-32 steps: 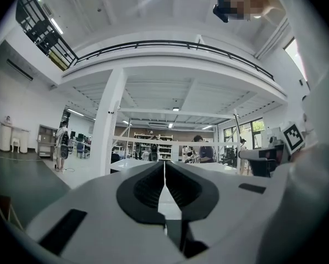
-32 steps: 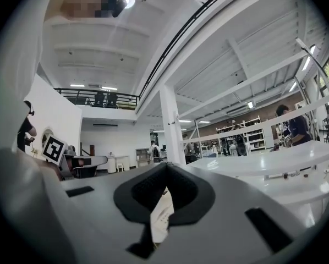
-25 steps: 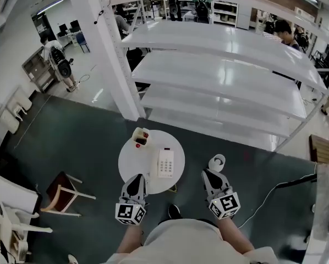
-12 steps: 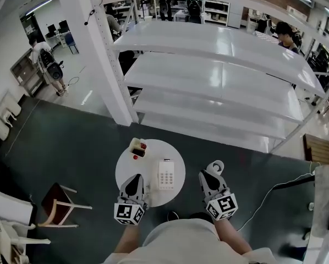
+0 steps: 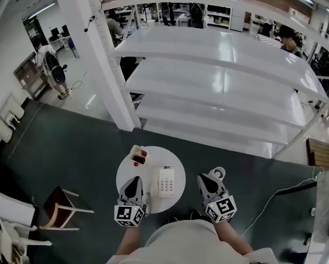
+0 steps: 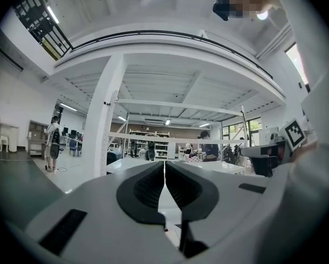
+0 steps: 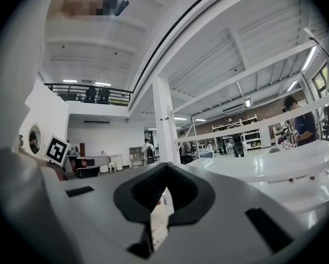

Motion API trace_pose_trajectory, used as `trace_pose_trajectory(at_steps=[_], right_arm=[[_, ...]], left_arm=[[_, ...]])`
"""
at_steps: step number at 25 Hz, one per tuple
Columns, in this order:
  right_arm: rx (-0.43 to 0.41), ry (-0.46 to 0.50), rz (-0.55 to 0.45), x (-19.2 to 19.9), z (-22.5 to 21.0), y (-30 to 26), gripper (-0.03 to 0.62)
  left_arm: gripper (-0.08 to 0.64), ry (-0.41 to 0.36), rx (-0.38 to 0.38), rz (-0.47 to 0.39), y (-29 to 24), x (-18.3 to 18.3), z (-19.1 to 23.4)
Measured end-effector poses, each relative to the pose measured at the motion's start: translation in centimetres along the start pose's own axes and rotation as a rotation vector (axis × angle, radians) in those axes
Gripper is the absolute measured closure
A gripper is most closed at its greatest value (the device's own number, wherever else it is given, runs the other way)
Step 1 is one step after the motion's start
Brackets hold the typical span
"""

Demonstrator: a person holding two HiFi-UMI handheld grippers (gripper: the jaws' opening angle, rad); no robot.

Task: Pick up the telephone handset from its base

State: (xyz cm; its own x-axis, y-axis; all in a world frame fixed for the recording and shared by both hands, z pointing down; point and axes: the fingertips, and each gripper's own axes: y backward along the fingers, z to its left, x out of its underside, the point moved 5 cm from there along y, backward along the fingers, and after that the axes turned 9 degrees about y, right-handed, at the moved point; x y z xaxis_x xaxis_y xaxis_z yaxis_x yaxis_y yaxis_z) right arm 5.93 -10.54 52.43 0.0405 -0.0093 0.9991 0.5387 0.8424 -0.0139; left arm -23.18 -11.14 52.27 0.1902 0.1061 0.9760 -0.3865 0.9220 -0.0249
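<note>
At the lower centre of the head view, a round white table (image 5: 130, 172) stands on dark floor, and the white telephone (image 5: 166, 182) lies on its right half, keypad up; at this size I cannot make out the handset separately from the base. A small box (image 5: 138, 154) with red items sits at the table's upper left edge, apart from the phone. My left gripper (image 5: 133, 182) hangs over the table's lower left rim, just left of the telephone and not touching it, while my right gripper (image 5: 206, 181) hovers off the table's right side, above the floor. A wooden chair (image 5: 60, 202) stands at lower left, and a white shelving rack (image 5: 225, 81) fills the upper half beside a white pillar (image 5: 98, 54). In the left gripper view, the left gripper (image 6: 164, 172) points level toward the shelves, its dark pads (image 6: 148, 190) pressed together with nothing between them. In the right gripper view, the right gripper (image 7: 165, 169) also points level, its jaw tips meeting and holding nothing; a strip of white tabletop shows low between the fingers.
</note>
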Motion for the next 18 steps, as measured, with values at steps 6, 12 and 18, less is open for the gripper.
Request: trace_pose_trajectory(at_steps=[6, 12, 18], right_arm=[[-0.023, 0.002, -0.001, -0.3, -1.4, -0.7, 0.584], [-0.029, -0.003, 0.001, -0.3, -2.3, -0.7, 0.584], [-0.052, -0.009, -0.001, -0.5, -2.5, -1.4, 0.584]], left_arm=[[0.538, 0.000, -0.013, 0.004, -1.2, 0.1, -0.7], [0.538, 0.003, -0.024, 0.010, -1.9, 0.3, -1.0], [0.538, 0.006, -0.035, 0.007, -2.2, 0.1, -0.9]])
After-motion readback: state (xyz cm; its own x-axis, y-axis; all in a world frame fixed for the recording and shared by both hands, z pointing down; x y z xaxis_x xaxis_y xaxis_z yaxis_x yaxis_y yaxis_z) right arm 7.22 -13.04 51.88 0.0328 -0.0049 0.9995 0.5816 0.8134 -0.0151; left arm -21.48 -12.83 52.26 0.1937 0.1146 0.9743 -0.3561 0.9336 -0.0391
